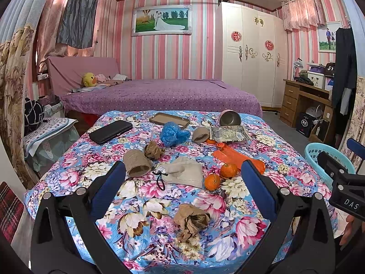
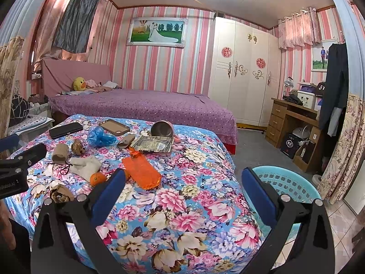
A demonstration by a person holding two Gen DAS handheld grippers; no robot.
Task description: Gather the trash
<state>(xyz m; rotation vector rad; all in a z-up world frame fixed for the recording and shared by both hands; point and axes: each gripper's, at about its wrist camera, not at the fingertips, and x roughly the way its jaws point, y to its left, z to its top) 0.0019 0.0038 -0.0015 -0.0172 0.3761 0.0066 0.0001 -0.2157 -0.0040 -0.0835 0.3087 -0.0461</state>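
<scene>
1. Both tools hang above the near edge of the floral-covered table (image 1: 141, 191). The left gripper (image 1: 183, 182) has its jaws spread wide and empty, and the right gripper (image 2: 180, 190) is just as wide and empty, so nothing is in hand yet.
2. The trash lies scattered over the cloth. A crumpled brown paper wad (image 1: 191, 221) sits nearest the near edge, right between the left fingers' line of sight. A second paper ball (image 1: 153, 150) and a cardboard roll (image 1: 136, 163) lie toward the middle left. A blue plastic bag (image 1: 173, 134) and a foil wrapper (image 1: 230, 133) lie toward the far edge.
3. The light blue basket (image 2: 287, 182) stands on the floor off the table's right edge, the likely drop point.
4. I judge the nearest wad the sensible first pick: lower the left gripper straight over it so both pads straddle the bulk, then close until the paper stops yielding.
5. Leave the two oranges (image 1: 220, 175), the black case (image 1: 110, 131) and the metal bowl (image 1: 230, 117) alone; they do not read as trash.
6. The orange bag (image 2: 141, 173) lies near the middle, closest to the right gripper; whether it is empty I cannot tell.
7. Pinch high enough to avoid snagging the cloth, which would likely drag everything.
</scene>
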